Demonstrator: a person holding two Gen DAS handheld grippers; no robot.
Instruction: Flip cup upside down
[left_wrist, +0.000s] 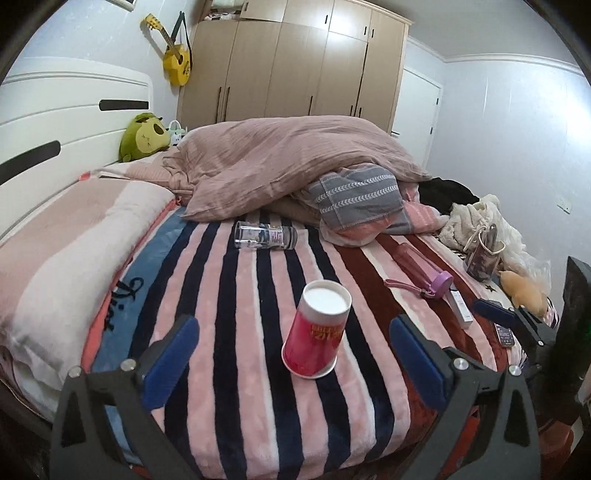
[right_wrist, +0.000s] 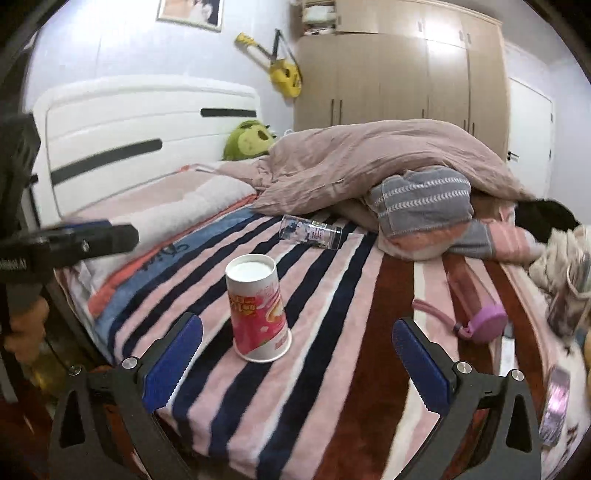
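Note:
A red and white paper cup (left_wrist: 318, 328) stands upside down on the striped blanket (left_wrist: 236, 332), its white base up and its wide rim on the fabric. It also shows in the right wrist view (right_wrist: 258, 317). My left gripper (left_wrist: 295, 350) is open and empty, with the cup between and just beyond its blue pads, not touching. My right gripper (right_wrist: 297, 354) is open and empty, the cup a little left of its centre. The left gripper shows at the left edge of the right wrist view (right_wrist: 92, 236), and the right gripper shows at the right edge of the left wrist view (left_wrist: 495, 308).
A clear glass (left_wrist: 265, 236) lies on its side farther back on the bed. A pink bottle with a purple cap (left_wrist: 424, 266) lies to the right, beside a white stick (left_wrist: 461, 304), a phone (left_wrist: 505, 335) and a small bag (left_wrist: 482, 254). A heaped duvet (left_wrist: 295, 158) fills the back.

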